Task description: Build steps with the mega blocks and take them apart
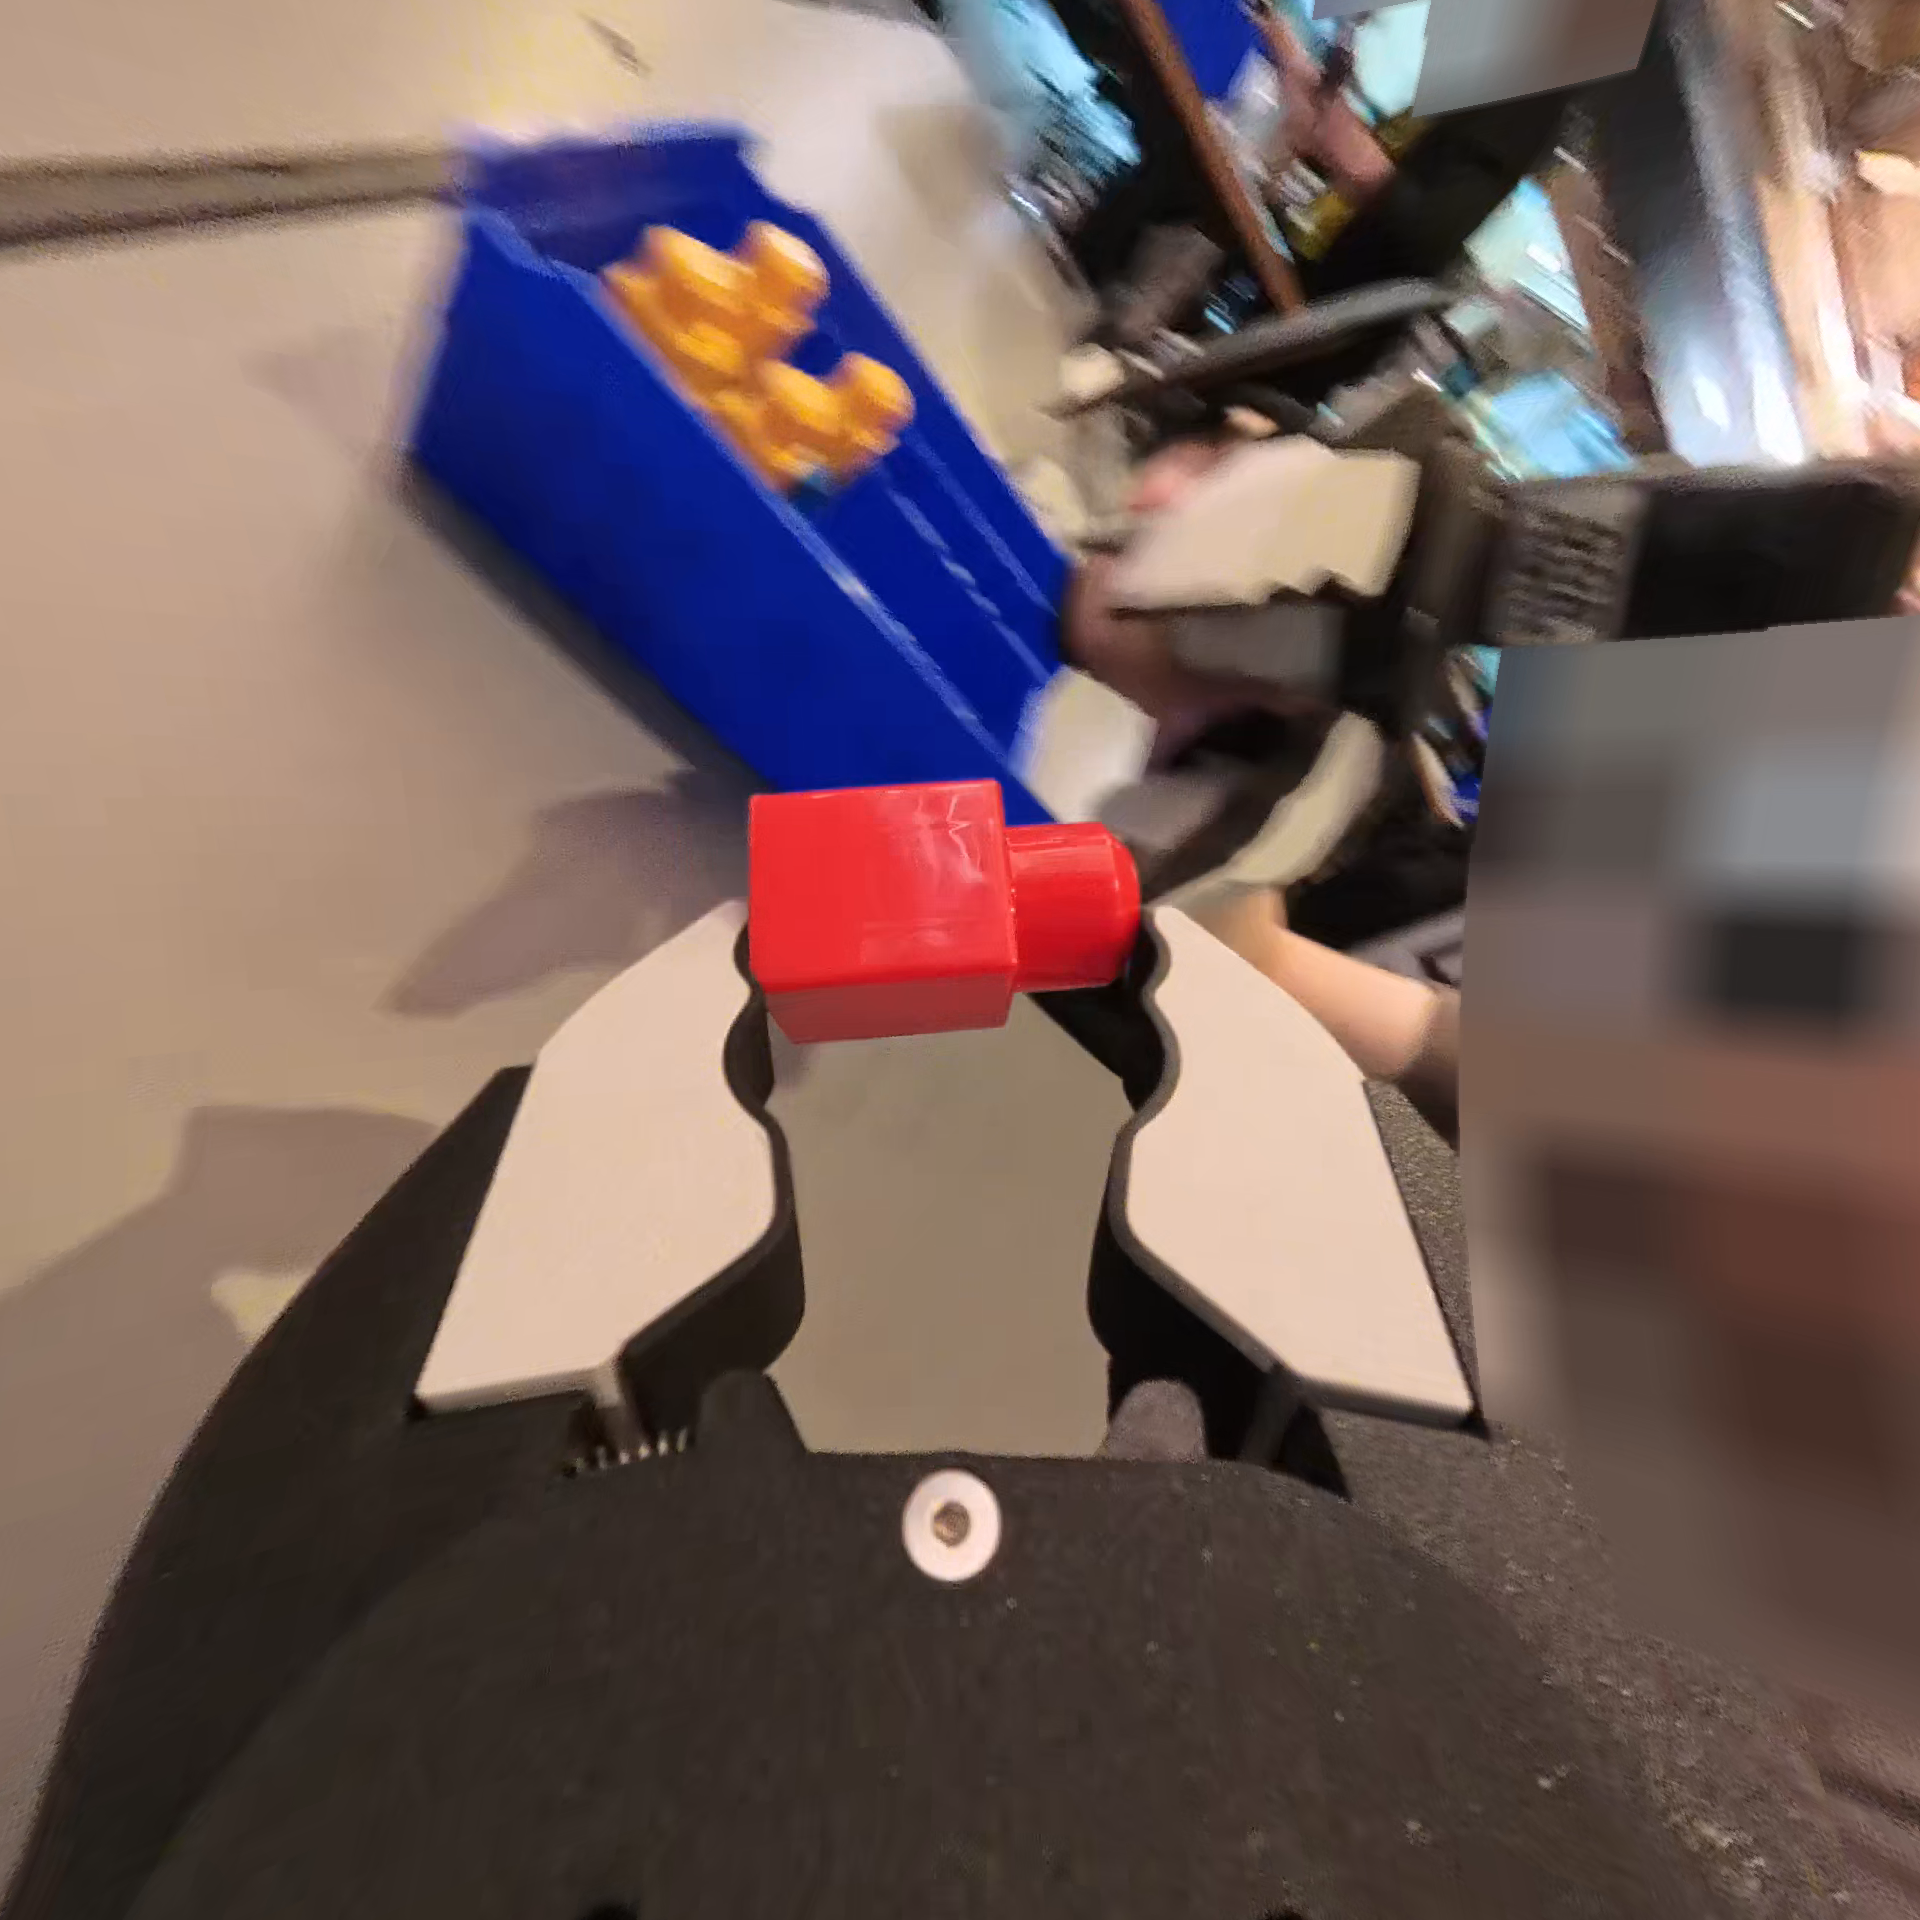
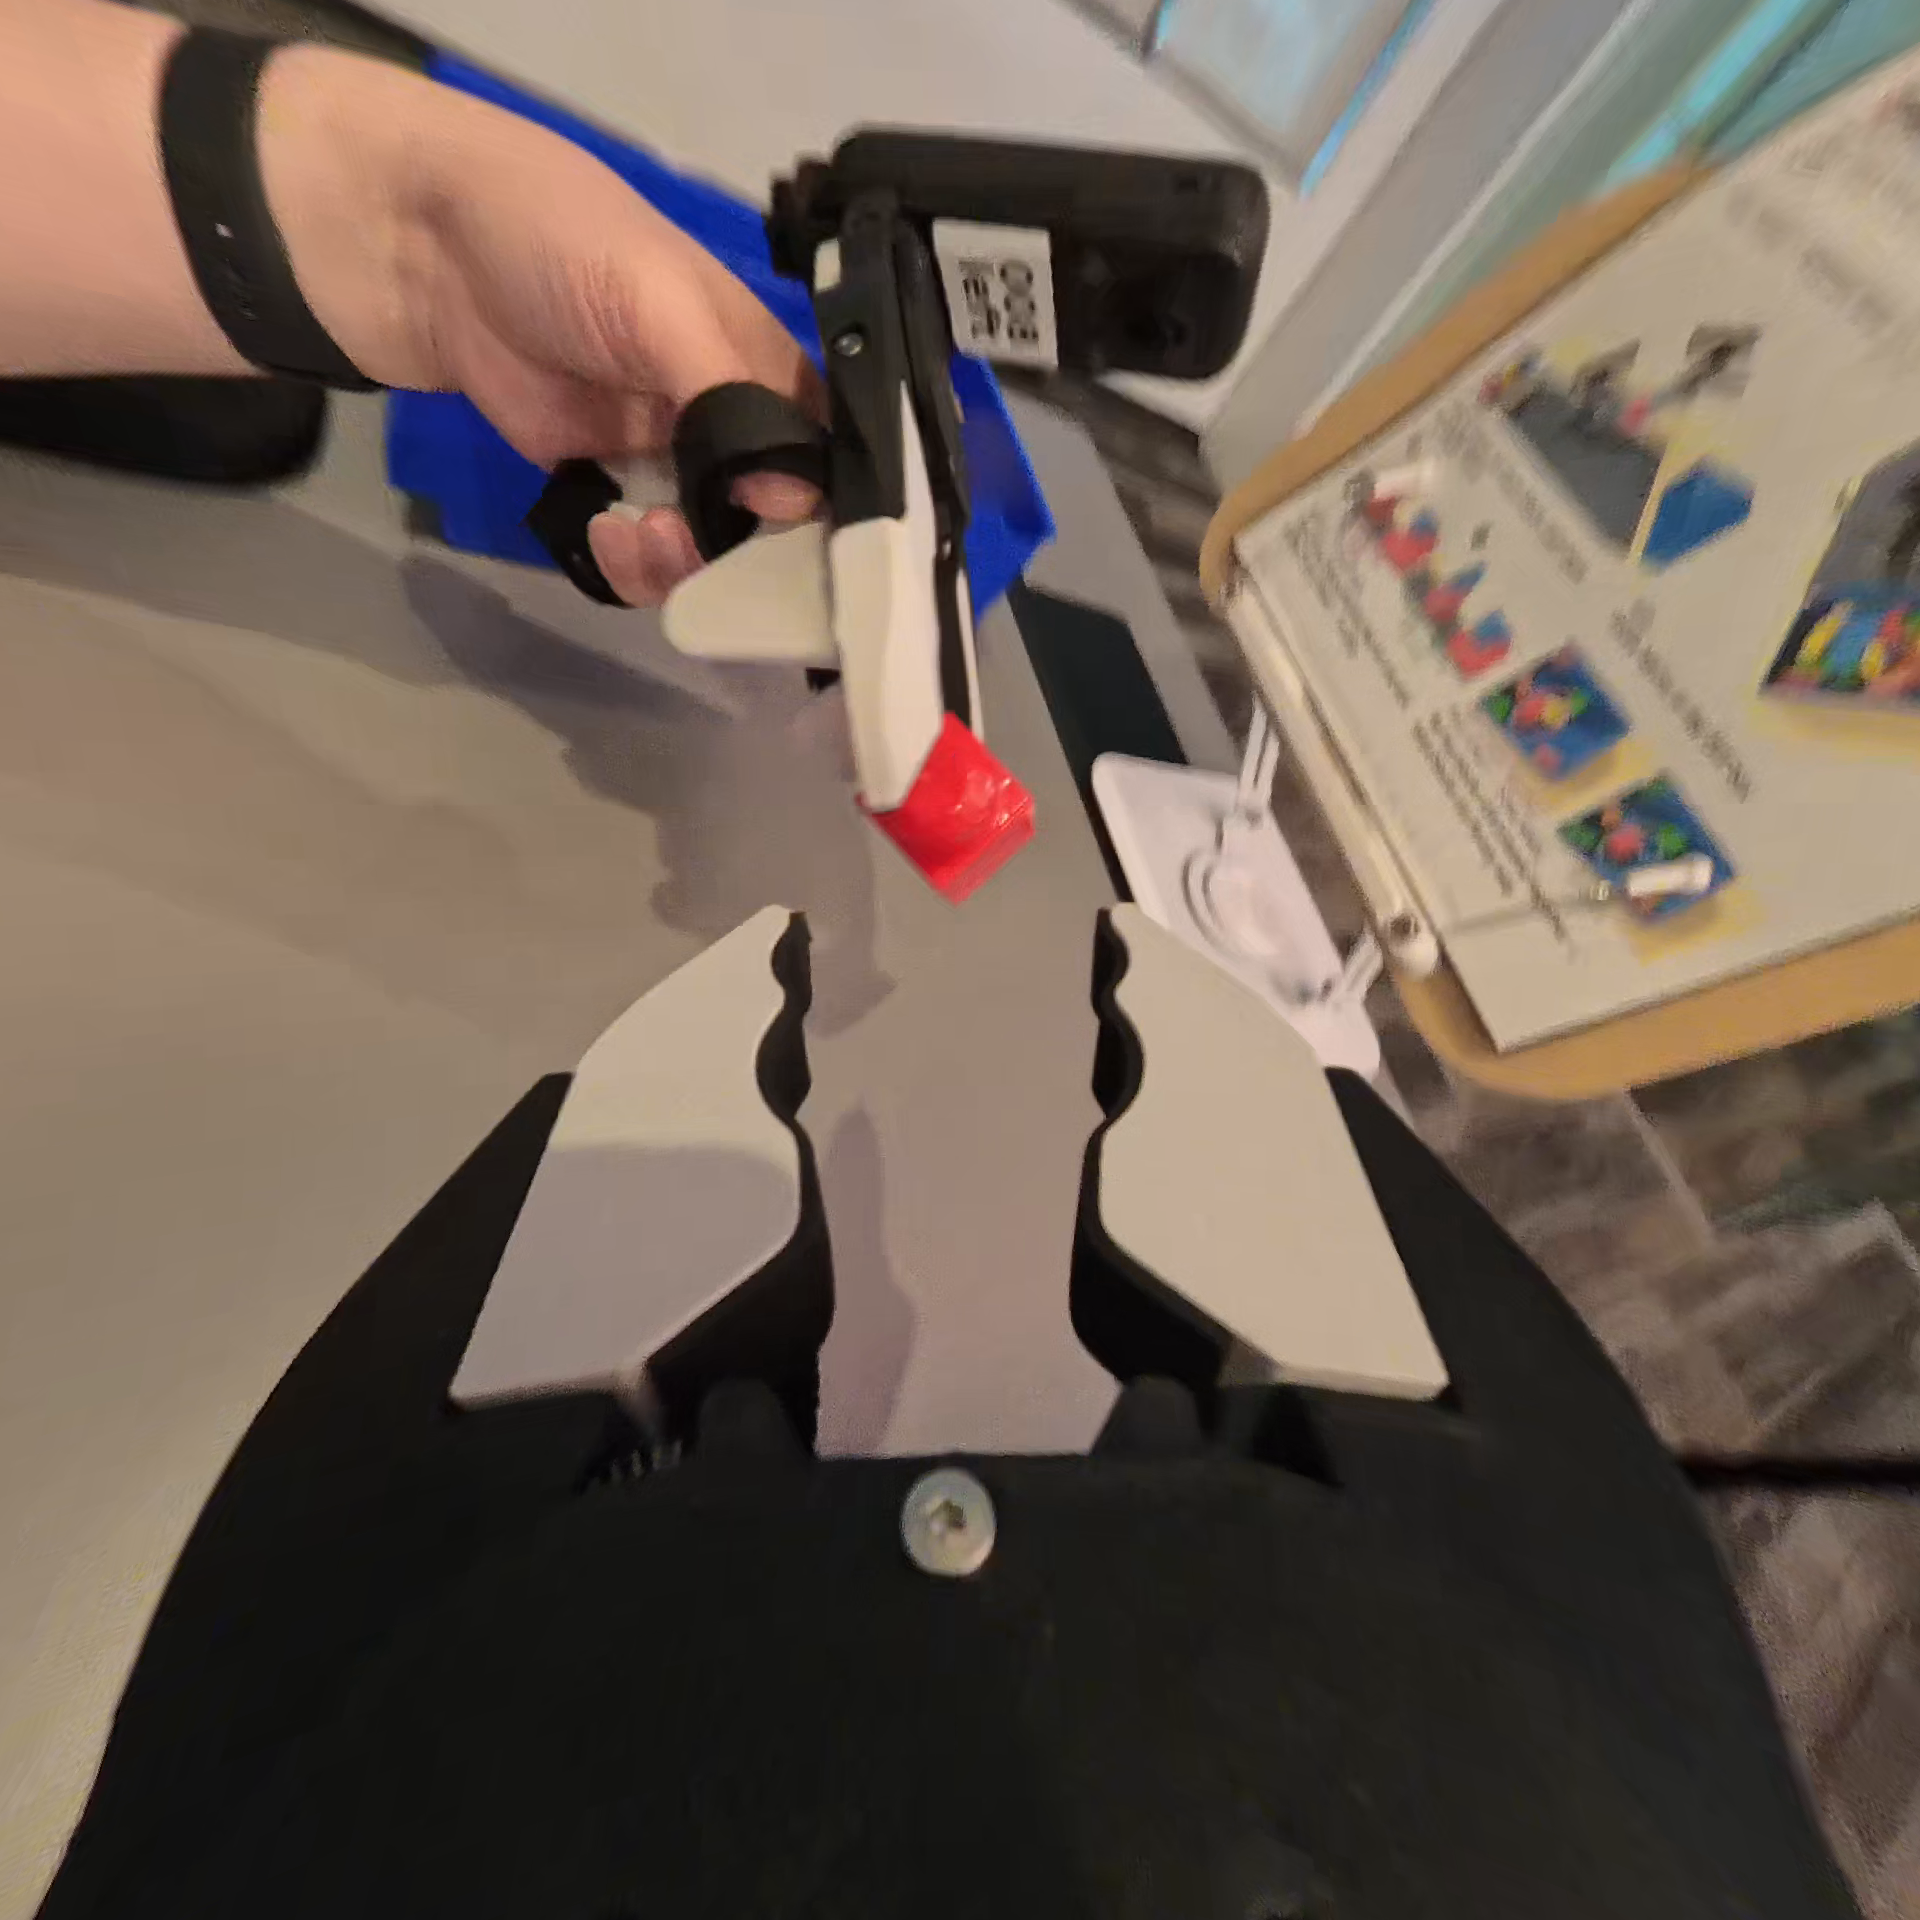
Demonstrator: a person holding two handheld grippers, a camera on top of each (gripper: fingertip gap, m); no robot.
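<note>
— Between my left jaws, held clear above the table (image 1: 208, 727): item one, a red block (image 1: 883, 909), single stud pointing toward 3 o'clock. My left gripper (image 1: 945, 935) is clamped on it, one jaw on the block's base end, the other on the stud's tip.

— And your right side?

— Item two: right gripper (image 2: 945, 935), jaws partly apart, nothing between them. In its own view the left gripper with the red block sits at 12 o'clock, near but not touching.

— Stock remaining?

— Item three: blue bin (image 1: 675, 540) on the table, at 11 o'clock in the left view. Orange blocks (image 1: 758, 343) lie inside; count uncertain, blurred. Item four: a printed picture sheet (image 2: 1558, 623) on a board at 2 o'clock in the right view.

— Steps built?

— None on record. No stacked blocks show on the table in either view. My judgement: either the build is at its very start, first piece in hand, or this is a last piece going home; the views do not settle which.

— Outstanding?

— If starting: set this block down, fetch more, stack, then dismantle.
</note>
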